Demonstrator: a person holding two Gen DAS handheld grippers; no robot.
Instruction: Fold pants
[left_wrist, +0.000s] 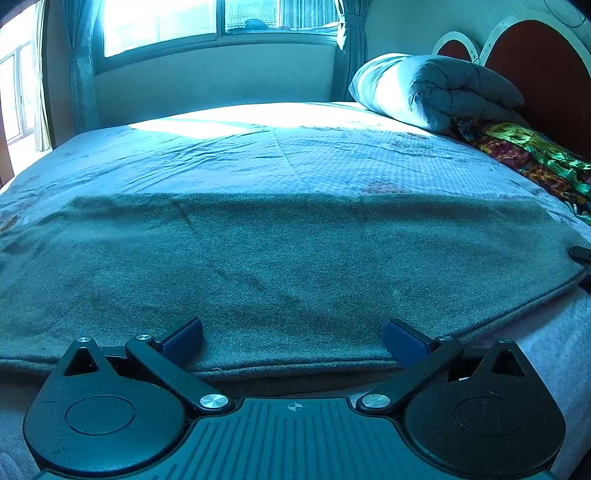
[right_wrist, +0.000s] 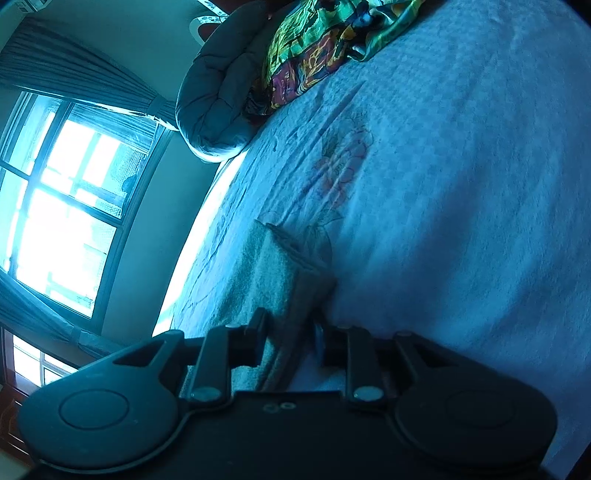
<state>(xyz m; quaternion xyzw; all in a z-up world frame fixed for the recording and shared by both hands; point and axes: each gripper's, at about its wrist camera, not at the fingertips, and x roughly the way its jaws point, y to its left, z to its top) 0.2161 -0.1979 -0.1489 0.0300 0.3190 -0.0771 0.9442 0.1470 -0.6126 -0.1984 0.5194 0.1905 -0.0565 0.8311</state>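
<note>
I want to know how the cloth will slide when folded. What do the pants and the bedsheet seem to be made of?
The pants look like thick, matte, felt-like knit or wool: fuzzy surface, no sheen, a rolled hem along the near edge. The bedsheet looks like thin woven cotton with a waffle-like check and faded flower print; it creases finely. Both are guesses from texture alone.

Left tongs (left_wrist: 293, 341) spread wide, right tongs (right_wrist: 290, 341) pinched, tilted sideways

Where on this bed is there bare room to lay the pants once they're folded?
Free: the pale quilted bedspread between the spread grey-green pants and the window wall. Crowded: the headboard side, with the rolled grey duvet and bright patterned satin cloth. The right gripper grips the pants' end; the left gripper is open.
</note>
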